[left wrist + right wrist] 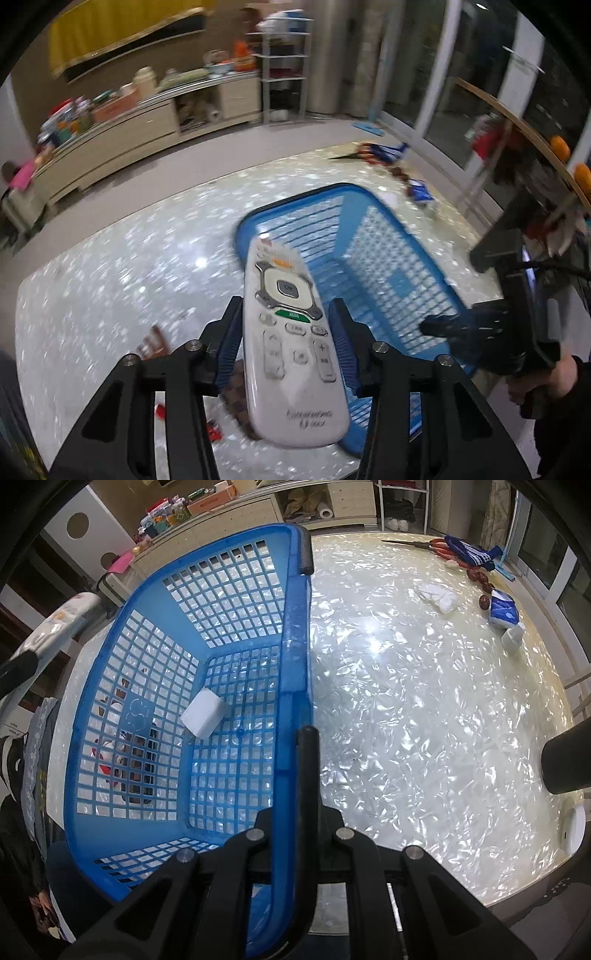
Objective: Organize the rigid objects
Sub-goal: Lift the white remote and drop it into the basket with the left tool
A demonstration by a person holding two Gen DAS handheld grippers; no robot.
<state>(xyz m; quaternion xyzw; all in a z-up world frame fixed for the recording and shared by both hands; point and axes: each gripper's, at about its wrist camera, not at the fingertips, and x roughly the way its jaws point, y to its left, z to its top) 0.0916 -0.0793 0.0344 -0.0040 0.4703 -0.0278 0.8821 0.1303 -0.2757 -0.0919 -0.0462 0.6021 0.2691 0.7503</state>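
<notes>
Between the left tongs (286, 325) sits a white remote control (291, 343), clamped by its sides between the blue ribbed pads (229, 343). It's long and rounded at the near end, with a grey OK pad, a green button below that, an orange one near the top and some grey print at the bottom that's too blurry to read. It's held up in the air, its far tip over the near corner of the blue plastic basket (373, 254).

That basket is a lattice-walled thing sitting on the shiny pearly counter (424, 709). The right tongs (295, 771) are clenched on its long rim, one black finger (307, 768) on the outside; the inside one is hidden behind the blue wall. Inside the basket there's just a white block (203, 712) lying on the floor grid.

Beyond the basket, at the counter's far edge, there's red-handled scissors (424, 545), a blue-and-white cloth thing (471, 553), some dark round beads (480, 579), a crumpled tissue (437, 597) and a blue packet (504, 612). Through the basket's left wall you can see red and dark stuff, can't make out what. A checkered brown item (236, 391) is mostly covered by the remote.
</notes>
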